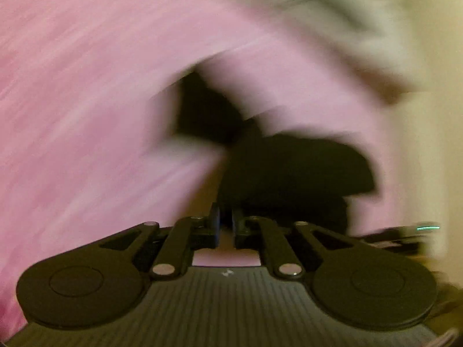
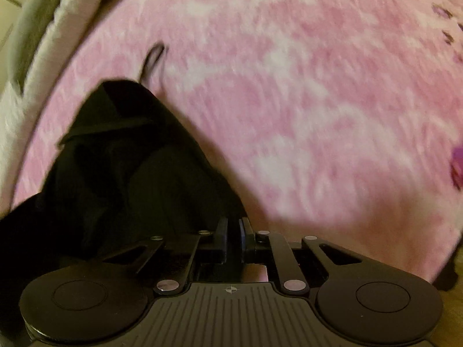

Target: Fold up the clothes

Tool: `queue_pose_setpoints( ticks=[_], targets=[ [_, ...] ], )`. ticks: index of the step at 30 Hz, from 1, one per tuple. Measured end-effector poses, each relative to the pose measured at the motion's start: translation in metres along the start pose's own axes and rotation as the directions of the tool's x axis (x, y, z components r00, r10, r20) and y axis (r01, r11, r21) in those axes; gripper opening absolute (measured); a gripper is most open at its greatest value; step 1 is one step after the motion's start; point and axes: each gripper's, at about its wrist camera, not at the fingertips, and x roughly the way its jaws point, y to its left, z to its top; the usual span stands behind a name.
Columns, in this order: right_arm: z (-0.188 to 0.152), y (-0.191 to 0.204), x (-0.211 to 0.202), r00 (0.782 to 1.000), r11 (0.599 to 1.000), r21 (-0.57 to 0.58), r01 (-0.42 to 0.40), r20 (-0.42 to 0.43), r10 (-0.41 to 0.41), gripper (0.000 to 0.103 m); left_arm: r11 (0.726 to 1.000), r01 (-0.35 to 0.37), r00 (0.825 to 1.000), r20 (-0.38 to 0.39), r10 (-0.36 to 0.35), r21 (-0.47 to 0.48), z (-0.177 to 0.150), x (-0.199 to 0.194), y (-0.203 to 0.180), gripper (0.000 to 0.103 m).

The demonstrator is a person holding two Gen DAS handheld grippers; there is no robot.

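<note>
Left gripper [image 1: 225, 219]: jaws together, only a thin slit between the pads. Black cloth starts right at the tips and runs forward. Looks pinched, but the blur hides the exact contact.
Right gripper [image 2: 234, 231]: jaws drawn in to a narrow gap. Black cloth bunches against the left finger and around the tips. Reads as clamped on the cloth edge.
Black garment [image 2: 121, 167]: dark fabric, crumpled, lies on the pink blanket. In the right wrist view it fills the lower left, rises to a folded peak near upper centre-left, and slopes down to the gripper tips.
Garment, left wrist view [image 1: 289, 167]: dark mass straight ahead of the tips, a second dark flap further up and left. Heavy smear, so the folds are unreadable.
Loop [image 2: 153, 57]: thin dark strap or cord sticks out past the garment's peak and lies on the blanket. Cannot tell if it is attached.
Pink blanket [image 2: 289, 101]: fluffy, mottled pink and white, covers most of both views, under the garment.
Blanket print [image 2: 457, 167]: purple marks at the far right edge, too cropped to identify.
Pale bedding [image 2: 72, 14]: whitish fuzzy cloth along the upper left, beside the blanket's edge.
Image quality: left wrist view strongly motion-blurred, right wrist view mildly blurred.
</note>
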Motion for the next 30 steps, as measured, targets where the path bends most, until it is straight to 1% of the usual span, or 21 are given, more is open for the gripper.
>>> queue_pose_setpoints(
  ticks=[1,2,5,6,7,8,9,11,13,14,16,18,20,23,25,26,27,28,29,30],
  targets=[
    [-0.008,-0.002,0.0,1.0,1.0,-0.014,0.012,-0.019,-0.012,0.01,0.995,-0.082,0.997,-0.019,0.081,-0.054,-0.015,-0.003,0.019,0.0],
    [-0.017,-0.004,-0.001,0.999,0.999,-0.031,0.021,-0.036,-0.022,0.011,0.989,-0.12,0.993,-0.025,0.118,-0.084,-0.022,-0.006,0.027,0.0],
    [-0.041,-0.012,-0.004,0.998,0.997,-0.068,0.031,-0.061,-0.035,0.014,0.993,-0.114,0.993,0.016,0.115,-0.025,-0.019,-0.013,0.005,0.002],
    [-0.048,-0.014,-0.005,0.997,0.997,-0.074,0.035,-0.066,-0.04,0.017,0.994,-0.113,0.993,0.03,0.113,0.001,-0.017,-0.015,-0.004,0.007],
    [-0.052,-0.016,-0.006,0.997,0.996,-0.076,0.037,-0.071,-0.043,0.02,0.991,-0.112,0.993,0.044,0.109,0.067,-0.014,-0.012,-0.022,0.014],
    [-0.055,-0.017,-0.007,0.996,0.996,-0.075,0.039,-0.075,-0.045,0.022,0.986,-0.111,0.993,0.055,0.105,0.123,-0.011,-0.006,-0.044,0.028],
    [-0.055,-0.018,-0.009,0.996,0.996,-0.078,0.039,-0.074,-0.045,0.024,0.978,-0.11,0.993,0.066,0.099,0.178,-0.009,0.0,-0.065,0.033],
    [-0.053,-0.016,-0.015,0.997,0.995,-0.093,0.038,-0.061,-0.044,0.027,0.96,-0.081,0.995,0.07,0.065,0.267,-0.011,0.016,-0.104,0.034],
    [-0.047,-0.013,-0.023,0.999,0.991,-0.128,0.033,-0.031,-0.037,0.031,0.939,-0.071,0.997,0.047,0.059,0.338,-0.016,0.043,-0.14,0.036],
    [-0.043,-0.01,-0.027,0.999,0.988,-0.149,0.034,-0.013,-0.037,0.032,0.921,-0.081,0.997,0.036,0.073,0.381,-0.018,0.059,-0.159,0.036],
    [-0.035,-0.008,-0.035,0.999,0.979,-0.2,0.046,0.016,-0.044,0.037,0.88,-0.102,0.994,0.022,0.103,0.464,-0.025,0.087,-0.193,0.036],
    [-0.027,-0.012,-0.04,0.998,0.969,-0.24,0.057,0.024,-0.053,0.039,0.829,-0.14,0.989,0.031,0.146,0.541,-0.03,0.116,-0.227,0.036],
    [-0.018,-0.019,-0.042,0.998,0.962,-0.268,0.061,0.018,-0.058,0.04,0.798,-0.176,0.982,0.049,0.181,0.577,-0.031,0.136,-0.25,0.037],
    [-0.002,-0.032,-0.041,0.998,0.96,-0.272,0.065,0.006,-0.066,0.04,0.772,-0.238,0.969,0.087,0.233,0.59,-0.029,0.165,-0.281,0.039],
    [0.007,-0.039,-0.038,0.998,0.962,-0.267,0.06,-0.002,-0.063,0.041,0.752,-0.291,0.952,0.101,0.289,0.591,-0.025,0.187,-0.296,0.039],
    [0.011,-0.04,-0.036,0.998,0.962,-0.266,0.058,-0.007,-0.062,0.041,0.74,-0.317,0.942,0.105,0.32,0.593,-0.023,0.197,-0.296,0.039],
    [0.014,-0.04,-0.033,0.998,0.962,-0.267,0.055,-0.016,-0.061,0.041,0.735,-0.336,0.935,0.113,0.337,0.59,-0.021,0.198,-0.294,0.035],
    [0.017,-0.039,-0.03,0.998,0.961,-0.273,0.051,-0.023,-0.059,0.041,0.729,-0.355,0.927,0.122,0.353,0.586,-0.019,0.2,-0.291,0.027],
    [0.019,-0.036,-0.028,0.998,0.958,-0.282,0.045,-0.028,-0.055,0.041,0.722,-0.374,0.92,0.131,0.37,0.582,-0.017,0.202,-0.289,0.002],
    [0.021,-0.034,-0.026,0.998,0.956,-0.291,0.039,-0.033,-0.05,0.041,0.721,-0.388,0.914,0.139,0.381,0.574,-0.014,0.201,-0.286,0.003]
  ],
)
